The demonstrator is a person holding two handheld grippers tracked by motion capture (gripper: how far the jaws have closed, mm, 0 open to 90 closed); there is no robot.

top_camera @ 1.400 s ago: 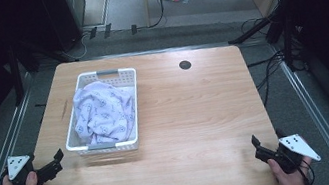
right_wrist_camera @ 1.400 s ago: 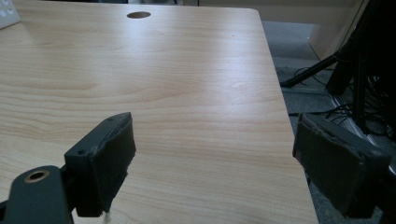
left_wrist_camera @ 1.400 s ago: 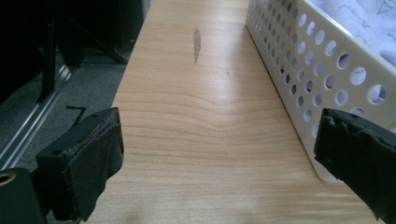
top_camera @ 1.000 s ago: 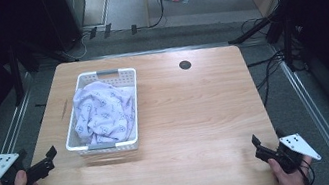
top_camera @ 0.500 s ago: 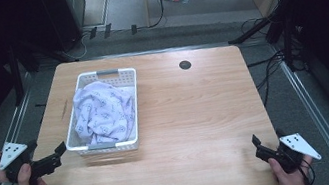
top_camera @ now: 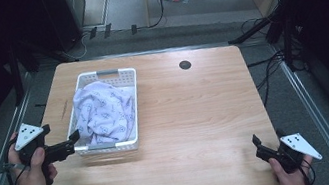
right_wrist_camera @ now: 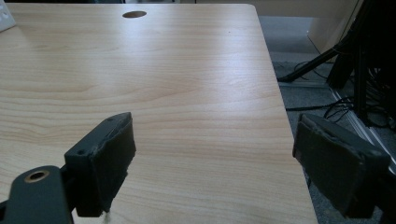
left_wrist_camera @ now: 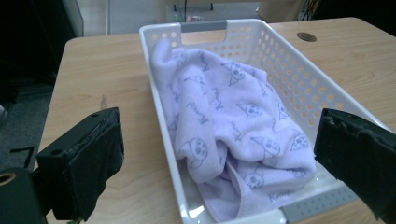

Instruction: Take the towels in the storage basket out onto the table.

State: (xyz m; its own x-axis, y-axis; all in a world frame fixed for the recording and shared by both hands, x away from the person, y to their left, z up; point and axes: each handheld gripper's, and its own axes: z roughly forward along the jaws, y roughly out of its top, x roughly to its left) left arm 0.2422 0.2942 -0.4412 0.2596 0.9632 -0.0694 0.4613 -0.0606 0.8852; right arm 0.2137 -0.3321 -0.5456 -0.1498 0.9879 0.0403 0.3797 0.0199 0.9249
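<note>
Change: left gripper (top_camera: 70, 141) is now sitting closer to the basket (top_camera: 130, 106) than half a second ago, its tips almost at the near left corner; right gripper (top_camera: 258, 143) is staying put at the near right table (top_camera: 197, 117) edge.
Left gripper: jaws are standing wide apart, holding nothing, framing the basket's near end in the left gripper view.
Right gripper: jaws are spread open too, empty, over bare wood.
Towel (left_wrist_camera: 224, 135): lying bunched inside the basket, lilac with small printed figures, soft and probably light; it is looking limp, so it will sag when lifted.
Grip spot: the raised fold (left_wrist_camera: 205, 154) near the basket's near end is seeming easiest to pinch, though how thick it is I cannot tell.
Edges: basket walls are hemming the towel in, so lifting straight up is looking safest.
Room: wide bare wood is lying right of the basket.
</note>
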